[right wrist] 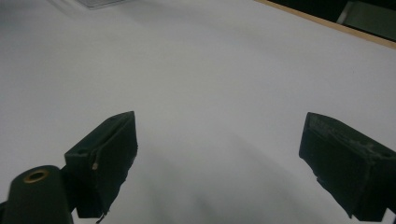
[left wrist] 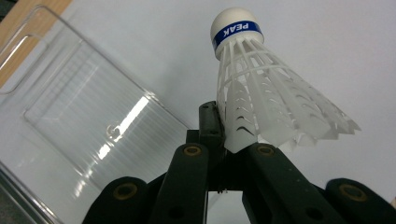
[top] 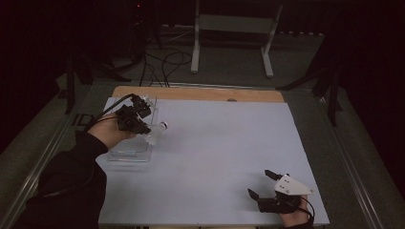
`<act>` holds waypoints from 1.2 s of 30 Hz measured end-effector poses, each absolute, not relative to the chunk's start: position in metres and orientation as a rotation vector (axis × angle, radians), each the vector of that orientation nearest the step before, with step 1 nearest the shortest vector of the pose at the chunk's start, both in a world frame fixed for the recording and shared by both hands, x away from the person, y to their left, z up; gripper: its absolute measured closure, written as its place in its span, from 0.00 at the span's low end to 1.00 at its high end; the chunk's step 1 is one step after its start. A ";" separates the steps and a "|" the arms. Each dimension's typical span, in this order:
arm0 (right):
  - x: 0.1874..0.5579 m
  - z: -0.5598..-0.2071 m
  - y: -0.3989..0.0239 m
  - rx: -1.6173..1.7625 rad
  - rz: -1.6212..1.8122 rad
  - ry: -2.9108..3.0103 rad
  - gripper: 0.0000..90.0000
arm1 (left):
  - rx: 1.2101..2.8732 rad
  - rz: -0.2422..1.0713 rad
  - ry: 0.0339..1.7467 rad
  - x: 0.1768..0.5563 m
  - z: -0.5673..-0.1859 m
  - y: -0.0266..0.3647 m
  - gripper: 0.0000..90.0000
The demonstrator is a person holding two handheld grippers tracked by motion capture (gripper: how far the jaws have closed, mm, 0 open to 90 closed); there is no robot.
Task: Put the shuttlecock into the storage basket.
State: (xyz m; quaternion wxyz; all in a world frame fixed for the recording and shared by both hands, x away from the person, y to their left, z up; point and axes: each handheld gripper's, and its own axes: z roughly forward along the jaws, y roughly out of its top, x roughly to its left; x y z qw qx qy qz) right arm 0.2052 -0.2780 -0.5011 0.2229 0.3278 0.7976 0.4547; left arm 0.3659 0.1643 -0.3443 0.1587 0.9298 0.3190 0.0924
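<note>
Left gripper (top: 143,125): clamping the skirt edge of a white shuttlecock (left wrist: 261,93), its jaws pinching the thin plastic near their tips so the cork end is pointing away from the hand.
Shuttlecock: hanging in the air just beside the clear plastic box (top: 129,152), over the white desk (top: 215,143).
Box: sitting open-topped and apparently empty at the desk's left side, likely the place the shuttlecock is being carried to or from; which one I cannot tell.
Right gripper (top: 266,183): resting near the desk's front right corner, jaws standing wide apart with nothing between them, keeping clear of the working side.
</note>
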 end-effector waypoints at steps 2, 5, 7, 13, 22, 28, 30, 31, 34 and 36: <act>0.205 -0.501 -0.278 0.910 1.255 2.203 0.13 | 2.648 0.275 0.930 0.367 -0.345 0.167 1.00; 0.206 -0.502 -0.278 0.910 1.254 2.207 0.13 | 2.638 0.288 0.952 0.370 -0.345 0.174 1.00; 0.206 -0.502 -0.278 0.909 1.254 2.208 0.13 | 2.628 0.294 0.973 0.371 -0.345 0.176 1.00; 0.206 -0.502 -0.278 0.912 1.250 2.208 0.13 | 2.577 0.320 1.072 0.376 -0.347 0.192 1.00; 0.207 -0.503 -0.278 0.914 1.249 2.211 0.13 | 2.505 0.351 1.168 0.383 -0.346 0.210 1.00; 0.207 -0.503 -0.279 0.916 1.249 2.211 0.13 | 2.440 0.338 1.228 0.388 -0.350 0.220 1.00; 0.207 -0.503 -0.279 0.915 1.249 2.211 0.13 | 2.425 0.348 1.252 0.390 -0.351 0.222 1.00; 0.207 -0.503 -0.279 0.915 1.249 2.211 0.13 | 2.416 0.345 1.264 0.392 -0.352 0.223 1.00; 0.207 -0.503 -0.279 0.914 1.246 2.213 0.13 | 2.386 0.355 1.290 0.394 -0.355 0.227 1.00; 0.207 -0.503 -0.279 0.915 1.247 2.212 0.13 | 2.368 0.359 1.302 0.396 -0.358 0.228 1.00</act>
